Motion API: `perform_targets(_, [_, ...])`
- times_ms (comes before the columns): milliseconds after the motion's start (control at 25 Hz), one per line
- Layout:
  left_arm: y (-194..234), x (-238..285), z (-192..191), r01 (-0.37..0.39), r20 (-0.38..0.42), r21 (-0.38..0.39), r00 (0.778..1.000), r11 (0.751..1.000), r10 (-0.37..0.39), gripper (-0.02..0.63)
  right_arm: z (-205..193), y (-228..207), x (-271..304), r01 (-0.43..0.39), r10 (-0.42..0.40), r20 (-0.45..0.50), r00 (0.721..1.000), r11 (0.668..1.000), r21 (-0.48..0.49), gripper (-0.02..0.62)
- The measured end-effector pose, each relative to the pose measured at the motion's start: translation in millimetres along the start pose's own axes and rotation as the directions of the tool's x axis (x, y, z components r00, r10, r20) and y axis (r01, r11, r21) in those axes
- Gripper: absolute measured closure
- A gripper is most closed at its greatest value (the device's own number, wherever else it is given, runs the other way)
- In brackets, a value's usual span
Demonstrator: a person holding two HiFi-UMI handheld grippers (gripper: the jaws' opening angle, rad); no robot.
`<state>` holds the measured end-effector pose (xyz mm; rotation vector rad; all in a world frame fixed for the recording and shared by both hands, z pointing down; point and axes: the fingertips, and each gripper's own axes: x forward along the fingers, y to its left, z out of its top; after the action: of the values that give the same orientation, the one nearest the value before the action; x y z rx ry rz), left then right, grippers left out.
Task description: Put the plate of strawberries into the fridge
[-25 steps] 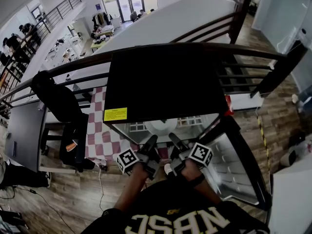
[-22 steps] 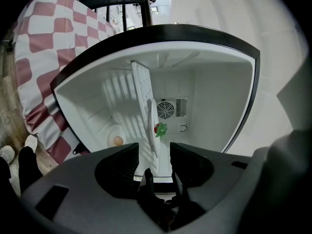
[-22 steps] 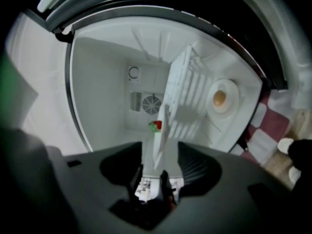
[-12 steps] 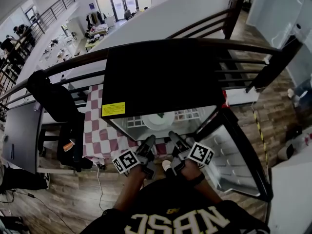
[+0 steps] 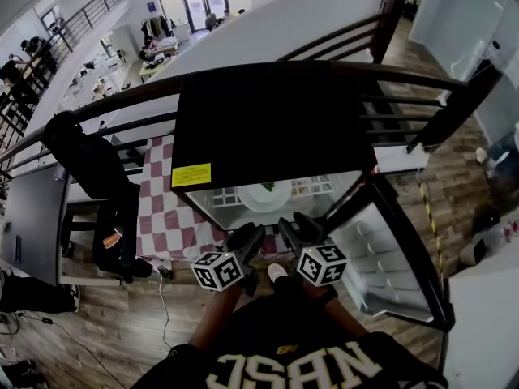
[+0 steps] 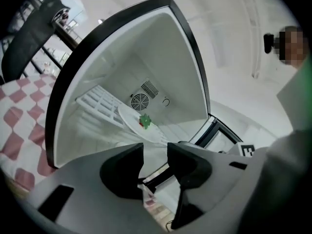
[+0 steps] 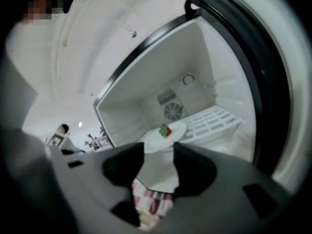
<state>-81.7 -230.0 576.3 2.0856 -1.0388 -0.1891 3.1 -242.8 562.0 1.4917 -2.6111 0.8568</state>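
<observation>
white round plate (image 5: pixel 265 194) with red strawberry (image 6: pixel 145 121) sits inside open black fridge (image 5: pixel 268 120), 12 o'clock of left gripper (image 6: pixel 155 154) and right gripper (image 7: pixel 158 162), both empty, jaws apart but just narrowed slightly; plate looks stiff, slick, breakable: grip rim at 3 and 9, keep level.

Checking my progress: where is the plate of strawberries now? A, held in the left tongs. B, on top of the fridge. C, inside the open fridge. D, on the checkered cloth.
C: the plate lies inside the fridge, and the left tongs and right tongs stand open with nothing between them.
</observation>
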Motion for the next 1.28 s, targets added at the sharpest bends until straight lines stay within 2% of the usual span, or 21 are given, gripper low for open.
perform_targets(120, [4.3,0.7,6.6,-0.056,0.008,0.115,0.998,0.992,0.055,0.493,3.8,2.2,2.5,0.027,-0.027,0.002,1.0,0.991,-0.134,0.439])
perform_targets(200, [9.2,1.8,9.6,-0.104,0.001,0.21,0.994,0.972,0.106,0.521,2.7,3.4,6.4,0.032,-0.034,-0.01,0.999,0.983,-0.183,0.457])
perform_targets(240, [12.4,2.8,10.1,-0.136,-0.009,0.279,0.99,0.951,0.144,0.535,1.6,3.3,8.8,0.035,-0.04,-0.02,0.999,0.978,-0.205,0.468])
perform_targets(320, [16.5,5.4,11.0,-0.183,-0.021,0.423,0.977,0.888,0.212,0.566,-0.6,2.1,13.5,0.047,-0.06,-0.043,0.997,0.966,-0.255,0.491])
perform_targets(360, [16.3,7.2,11.7,-0.189,-0.02,0.469,0.974,0.863,0.224,0.572,-1.7,1.5,15.5,0.052,-0.069,-0.052,0.996,0.959,-0.279,0.504])
perform_targets(400, [15.4,9.4,12.2,-0.186,-0.019,0.491,0.974,0.851,0.224,0.578,-2.9,1.1,17.4,0.054,-0.075,-0.06,0.995,0.954,-0.295,0.517])
perform_targets(560, [17.8,17.1,12.7,-0.175,-0.029,0.479,0.976,0.86,0.215,0.588,-5.9,1.7,25.3,0.042,-0.073,-0.087,0.994,0.948,-0.316,0.539])
perform_targets(720, [21.9,23.9,14.9,-0.175,-0.035,0.483,0.975,0.858,0.218,0.588,-5.7,1.8,32.7,0.035,-0.073,-0.099,0.992,0.941,-0.338,0.548])
perform_targets(1280, [29.7,48.3,27.0,-0.185,-0.043,0.473,0.972,0.861,0.233,0.588,-2.6,-17.1,57.9,0.021,-0.071,-0.132,0.989,0.937,-0.349,0.549])
